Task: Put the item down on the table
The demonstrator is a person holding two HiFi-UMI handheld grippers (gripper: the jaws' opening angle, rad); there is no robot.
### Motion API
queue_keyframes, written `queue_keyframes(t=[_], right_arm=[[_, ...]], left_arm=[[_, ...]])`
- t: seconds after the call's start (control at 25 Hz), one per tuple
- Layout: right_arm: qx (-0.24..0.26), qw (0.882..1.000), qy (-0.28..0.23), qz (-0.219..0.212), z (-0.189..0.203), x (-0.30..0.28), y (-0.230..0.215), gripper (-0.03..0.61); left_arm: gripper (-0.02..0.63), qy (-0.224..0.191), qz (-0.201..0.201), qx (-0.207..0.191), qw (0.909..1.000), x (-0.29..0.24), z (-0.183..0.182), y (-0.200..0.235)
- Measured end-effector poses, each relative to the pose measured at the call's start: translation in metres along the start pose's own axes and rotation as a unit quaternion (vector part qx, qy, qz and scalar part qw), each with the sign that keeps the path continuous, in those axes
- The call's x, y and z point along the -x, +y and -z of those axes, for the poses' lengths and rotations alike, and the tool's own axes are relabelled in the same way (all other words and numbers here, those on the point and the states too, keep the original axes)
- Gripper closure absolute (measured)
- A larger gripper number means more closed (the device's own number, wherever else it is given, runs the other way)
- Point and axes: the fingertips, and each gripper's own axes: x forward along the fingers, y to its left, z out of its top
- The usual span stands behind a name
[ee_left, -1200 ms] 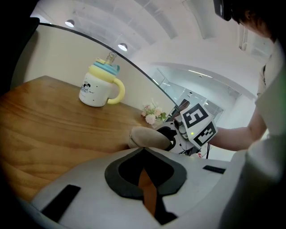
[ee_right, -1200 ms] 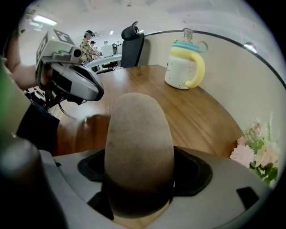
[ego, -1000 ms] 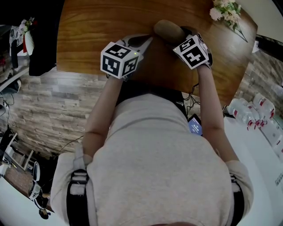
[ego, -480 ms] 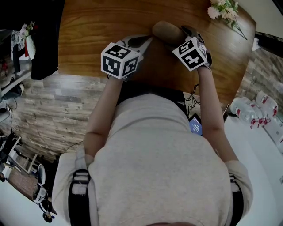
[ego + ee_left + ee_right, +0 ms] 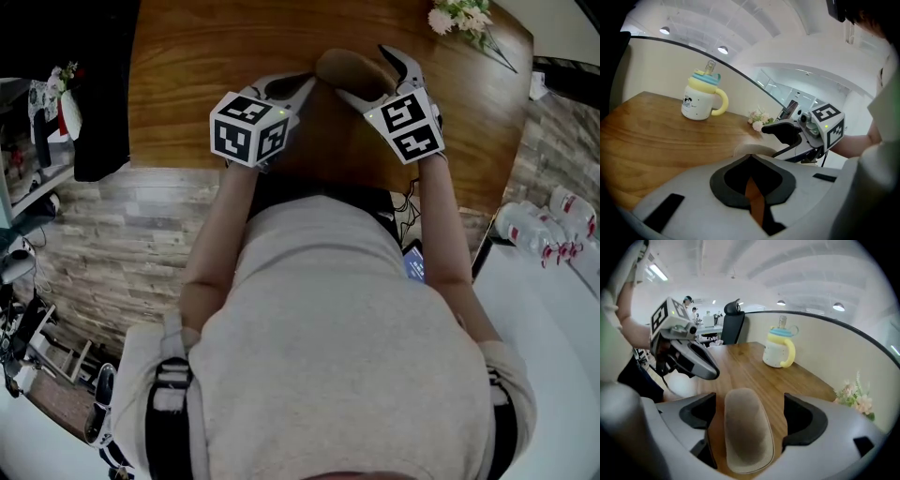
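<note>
A tan oblong padded item (image 5: 349,68) (image 5: 747,432) lies flat on the wooden table (image 5: 206,56). My right gripper (image 5: 377,79) (image 5: 750,411) stands open around it, and its jaws have just been opening. The item lies between them, with a gap on each side. My left gripper (image 5: 307,84) (image 5: 750,157) sits just left of the item, its pads meeting at the tips with nothing in them. The right gripper view shows the left gripper (image 5: 689,359) over the table's near edge. In the left gripper view the right gripper (image 5: 787,133) hovers above the table.
A white mug with a yellow handle and a blue-and-yellow lid (image 5: 701,98) (image 5: 779,350) stands further back on the table. A small spray of flowers (image 5: 464,19) (image 5: 855,397) lies at the far right corner. Bottles (image 5: 562,220) sit on a white surface to the right.
The right gripper has risen and tilted, and its jaws have spread wider off the tan item. The left gripper has stayed where it was.
</note>
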Motion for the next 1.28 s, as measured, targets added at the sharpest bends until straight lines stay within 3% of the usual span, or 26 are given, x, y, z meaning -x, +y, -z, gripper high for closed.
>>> queue_keyframes(t=[0.16, 0.36, 0.72, 0.96, 1.16, 1.28], right_arm=[[-0.037, 0.997, -0.064, 0.016, -0.026, 0.021, -0.002, 0.135], [-0.083, 0.984, -0.152, 0.044, -0.055, 0.054, -0.012, 0.191], [-0.154, 0.947, -0.272, 0.081, -0.078, 0.107, -0.024, 0.329], [-0.177, 0.931, -0.301, 0.103, -0.079, 0.125, -0.013, 0.41], [-0.167, 0.937, -0.278, 0.128, -0.071, 0.13, 0.0, 0.56], [-0.189, 0.931, -0.28, 0.135, -0.063, 0.136, 0.004, 0.568]], left_arm=[[0.601, -0.01, -0.001, -0.015, 0.9998, 0.006, -0.01, -0.006], [0.601, -0.031, 0.0, -0.034, 0.9989, 0.015, -0.03, -0.014], [0.601, -0.046, 0.019, -0.077, 0.9958, 0.025, -0.053, -0.034], [0.601, -0.077, 0.032, -0.11, 0.9904, 0.035, -0.07, -0.053], [0.601, -0.086, 0.045, -0.127, 0.9872, 0.041, -0.075, -0.064], [0.601, -0.083, 0.049, -0.132, 0.9865, 0.039, -0.071, -0.068]])
